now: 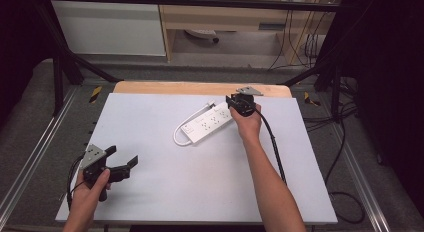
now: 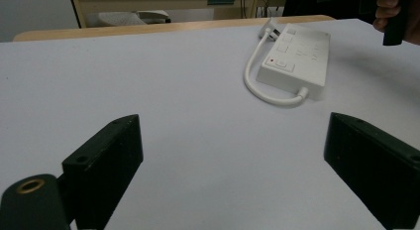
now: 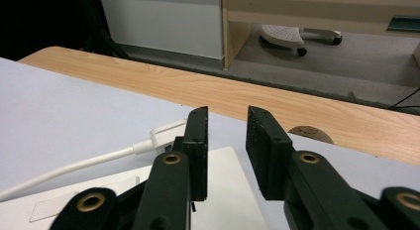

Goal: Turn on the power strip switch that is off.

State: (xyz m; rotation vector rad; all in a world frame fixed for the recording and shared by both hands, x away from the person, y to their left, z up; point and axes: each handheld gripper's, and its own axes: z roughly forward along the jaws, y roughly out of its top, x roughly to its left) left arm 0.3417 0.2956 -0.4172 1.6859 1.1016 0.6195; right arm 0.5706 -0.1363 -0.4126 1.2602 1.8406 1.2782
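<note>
A white power strip [image 1: 210,124] [image 2: 297,59] lies on the pale mat [image 1: 200,177], in its far half. Its short white cable [image 1: 185,129] loops back along the strip to a plug [image 1: 211,105] [image 3: 163,136] by the far end. My right gripper [image 1: 231,101] [image 3: 227,116] hangs just over that far end of the strip [image 3: 230,190]. Its jaws stand a narrow gap apart with nothing between them. My left gripper [image 1: 123,155] [image 2: 233,141] is held near the mat's front left corner. It points toward the strip with its jaws wide open and empty.
The mat covers a wooden table whose far edge [image 1: 200,88] [image 3: 247,98] shows beyond it, with a round grommet [image 3: 309,133] in the wood. Black frame bars [image 1: 65,57] stand around the table. A cabinet and a wheeled base [image 1: 202,34] sit on the floor behind.
</note>
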